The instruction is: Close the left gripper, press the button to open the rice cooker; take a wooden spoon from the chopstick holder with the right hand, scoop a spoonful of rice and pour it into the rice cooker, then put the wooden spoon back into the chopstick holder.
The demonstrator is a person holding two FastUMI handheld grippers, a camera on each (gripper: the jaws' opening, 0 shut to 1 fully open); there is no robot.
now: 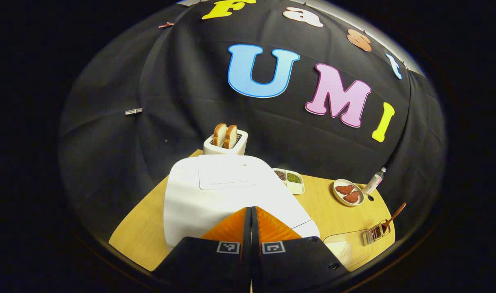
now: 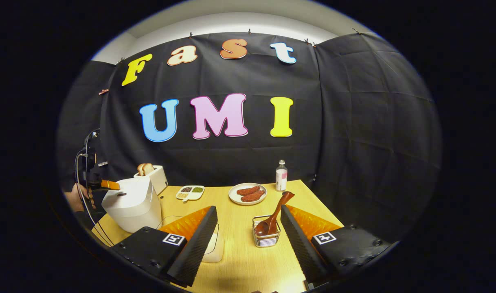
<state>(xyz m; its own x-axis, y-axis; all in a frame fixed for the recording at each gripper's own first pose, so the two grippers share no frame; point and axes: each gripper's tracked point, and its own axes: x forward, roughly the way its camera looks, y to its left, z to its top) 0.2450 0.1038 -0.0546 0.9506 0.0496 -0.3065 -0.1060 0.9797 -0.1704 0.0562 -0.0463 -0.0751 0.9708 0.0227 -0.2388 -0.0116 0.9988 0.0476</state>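
The white rice cooker (image 1: 215,195) stands with its lid down, right under my left gripper (image 1: 251,209), whose fingers are pressed together with nothing between them. In the right gripper view the rice cooker (image 2: 130,205) stands at the table's left, with the left gripper (image 2: 108,185) and a hand (image 2: 79,197) just above its top. A wooden spoon (image 2: 277,212) leans in the wire chopstick holder (image 2: 266,238). My right gripper (image 2: 247,209) is open, short of the holder and clear of it. A clear box of rice (image 2: 213,246) is half hidden behind its left finger.
A toaster (image 2: 154,176) with bread stands behind the cooker. Further back on the wooden table (image 2: 240,260) are a divided dish of grains (image 2: 190,192), a plate of meat pieces (image 2: 248,193) and a small bottle (image 2: 281,176). The chopstick holder (image 1: 376,232) is at the table's right edge.
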